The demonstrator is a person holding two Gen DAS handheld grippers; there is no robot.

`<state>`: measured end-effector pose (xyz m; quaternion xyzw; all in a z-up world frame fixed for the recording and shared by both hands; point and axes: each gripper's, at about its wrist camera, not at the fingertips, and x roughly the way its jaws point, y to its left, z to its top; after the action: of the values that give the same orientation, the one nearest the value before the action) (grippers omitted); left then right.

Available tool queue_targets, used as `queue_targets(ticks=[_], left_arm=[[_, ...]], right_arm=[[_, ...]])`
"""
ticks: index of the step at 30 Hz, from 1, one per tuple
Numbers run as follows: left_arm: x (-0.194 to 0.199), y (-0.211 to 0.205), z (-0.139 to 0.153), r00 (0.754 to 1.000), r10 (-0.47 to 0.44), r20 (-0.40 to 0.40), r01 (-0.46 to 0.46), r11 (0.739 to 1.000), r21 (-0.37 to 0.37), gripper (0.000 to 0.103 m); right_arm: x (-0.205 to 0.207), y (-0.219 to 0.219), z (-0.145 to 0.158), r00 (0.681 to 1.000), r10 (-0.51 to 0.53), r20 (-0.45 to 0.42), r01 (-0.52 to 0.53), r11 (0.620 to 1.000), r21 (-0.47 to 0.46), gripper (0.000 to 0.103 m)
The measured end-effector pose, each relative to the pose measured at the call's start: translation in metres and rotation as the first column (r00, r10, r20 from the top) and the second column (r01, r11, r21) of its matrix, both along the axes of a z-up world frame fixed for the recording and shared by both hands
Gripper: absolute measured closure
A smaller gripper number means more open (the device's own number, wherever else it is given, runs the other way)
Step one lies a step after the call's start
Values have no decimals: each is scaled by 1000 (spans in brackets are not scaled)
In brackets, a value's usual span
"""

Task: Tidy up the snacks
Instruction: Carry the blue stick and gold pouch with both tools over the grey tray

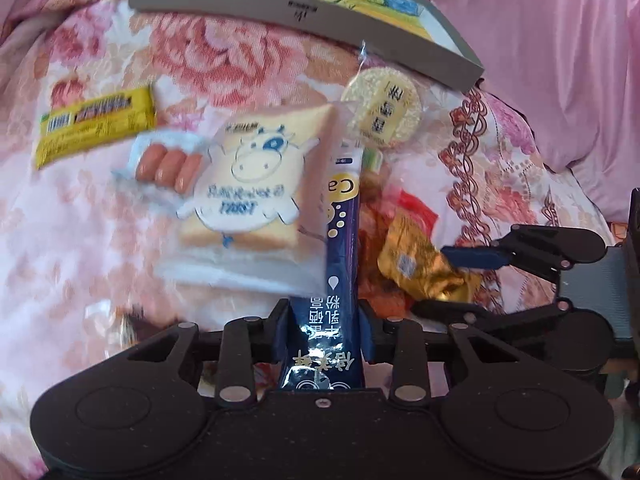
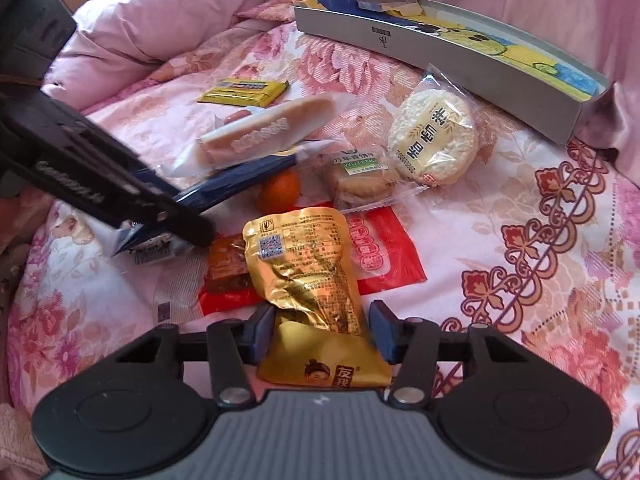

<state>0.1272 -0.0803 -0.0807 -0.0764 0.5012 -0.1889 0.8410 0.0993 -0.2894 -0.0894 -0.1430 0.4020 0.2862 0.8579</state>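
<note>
Pinching a dark blue stick sachet (image 1: 343, 280) in the left hand-held gripper (image 1: 325, 322), right hand-held gripper (image 2: 320, 330) closing around a gold pouch (image 2: 304, 264)

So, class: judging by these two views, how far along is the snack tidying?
Barely begun. Done: nothing clearly sits in the grey box. In hand: the left hand-held gripper is shut on the blue sachet; the right hand-held gripper straddles the gold pouch. Left on the bed: toast pack, sausages, yellow bar, rice cracker, orange, red packet.
</note>
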Motion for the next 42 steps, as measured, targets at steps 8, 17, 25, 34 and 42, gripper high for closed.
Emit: queue_targets(ticks=[8,17,25,34,42], left_arm=[[-26,3,9,995,39,-93,-46,996,-77,68],[-55,-5,17,998,9,-59,-15,996,-94,70],[-61,-6,30,997,31,74,-22,992,-126,70],[-44,-8,53,964,104,244,-63,983,-170,70],[31,-5,88,908,233,349,-168,964,-207,70]], right_arm=[[-25,13,9,991,-97,96,107,988,-108,50],[-64,24,16,953,-114,279,170,968,-187,49],[-60,14,29,901,-192,389,249,963,-101,49],[-49,6,43,822,-256,509,309,951,-21,49],[7,-5,65,741,-369,561,364,923,125,49]])
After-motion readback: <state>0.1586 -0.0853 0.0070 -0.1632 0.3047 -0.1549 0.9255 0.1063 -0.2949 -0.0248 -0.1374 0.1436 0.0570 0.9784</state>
